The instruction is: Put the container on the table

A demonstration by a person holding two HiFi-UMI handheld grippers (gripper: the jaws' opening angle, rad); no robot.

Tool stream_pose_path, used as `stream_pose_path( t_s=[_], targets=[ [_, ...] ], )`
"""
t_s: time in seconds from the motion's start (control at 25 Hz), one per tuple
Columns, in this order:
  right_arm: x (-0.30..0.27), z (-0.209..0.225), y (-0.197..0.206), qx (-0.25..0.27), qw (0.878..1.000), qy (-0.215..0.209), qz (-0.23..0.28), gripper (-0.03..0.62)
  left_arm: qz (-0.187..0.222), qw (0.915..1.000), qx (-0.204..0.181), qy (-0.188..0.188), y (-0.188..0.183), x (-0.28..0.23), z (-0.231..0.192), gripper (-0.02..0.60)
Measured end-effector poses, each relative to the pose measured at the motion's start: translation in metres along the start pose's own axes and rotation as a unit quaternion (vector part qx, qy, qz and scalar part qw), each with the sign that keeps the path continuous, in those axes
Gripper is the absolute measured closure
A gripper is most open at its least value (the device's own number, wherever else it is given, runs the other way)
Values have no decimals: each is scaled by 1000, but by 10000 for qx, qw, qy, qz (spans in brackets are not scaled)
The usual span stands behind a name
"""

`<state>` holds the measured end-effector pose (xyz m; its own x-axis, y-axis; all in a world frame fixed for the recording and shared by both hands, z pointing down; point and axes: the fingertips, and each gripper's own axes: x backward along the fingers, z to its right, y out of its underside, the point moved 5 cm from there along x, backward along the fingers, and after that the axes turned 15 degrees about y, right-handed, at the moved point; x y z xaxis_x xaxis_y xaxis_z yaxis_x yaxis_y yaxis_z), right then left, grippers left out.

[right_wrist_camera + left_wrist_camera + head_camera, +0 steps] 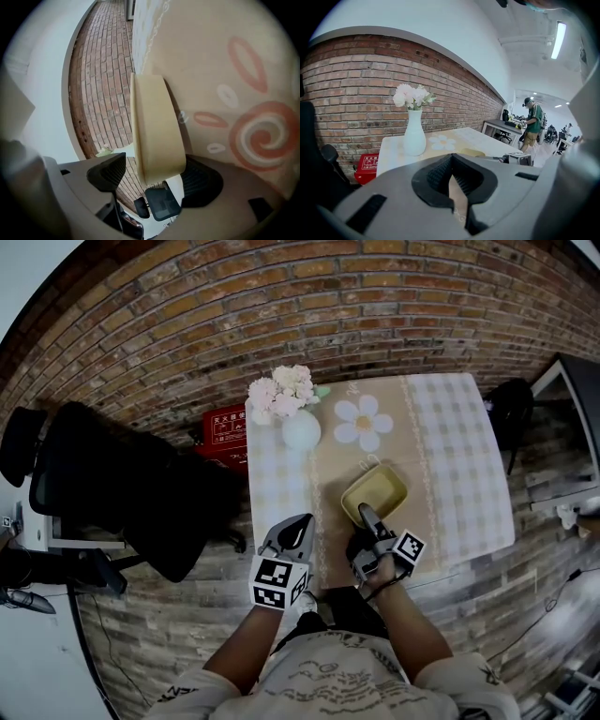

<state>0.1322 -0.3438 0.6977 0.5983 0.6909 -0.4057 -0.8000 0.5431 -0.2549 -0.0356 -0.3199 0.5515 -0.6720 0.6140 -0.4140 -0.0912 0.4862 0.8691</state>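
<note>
The container (375, 495) is a shallow pale-yellow dish that sits on the table (459, 456), near its front edge on the beige runner. My right gripper (367, 517) reaches over the dish's near rim. In the right gripper view the container's wall (154, 136) stands between the jaws of the right gripper (154, 174). The left pad is apart from it, so the jaws are open. My left gripper (292, 532) hovers at the table's near left edge, shut and empty, with its pads (440, 176) meeting at the tip.
A white vase (301, 430) with pink flowers stands at the table's back left. A red box (223, 427) lies on the floor by the brick wall. A black office chair (122, 493) stands to the left. A person (530, 126) stands far off at a desk.
</note>
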Motion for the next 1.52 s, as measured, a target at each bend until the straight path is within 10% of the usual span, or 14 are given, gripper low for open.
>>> stream_pose_path(
  t_s=[0.2,0.52,1.12,1.24,1.52],
  targets=[
    [16,-8,5,836,9901,961,593,213,44,10000,-23,86,-1,3,6,581],
    [42,-5,-6,2622,9155,2654,1505,158,84,9997,-51,242,-2,6,14,581],
    [110,-53,37,3820,8803,1861,2109,168,313,9975,-269,580,-8,31,38,581],
    [128,-62,46,4074,8584,1903,2469,390,374,9963,-346,694,-9,39,48,581],
    [158,-84,78,4565,8159,1861,3022,568,431,9932,-557,925,-10,61,74,581]
  ],
)
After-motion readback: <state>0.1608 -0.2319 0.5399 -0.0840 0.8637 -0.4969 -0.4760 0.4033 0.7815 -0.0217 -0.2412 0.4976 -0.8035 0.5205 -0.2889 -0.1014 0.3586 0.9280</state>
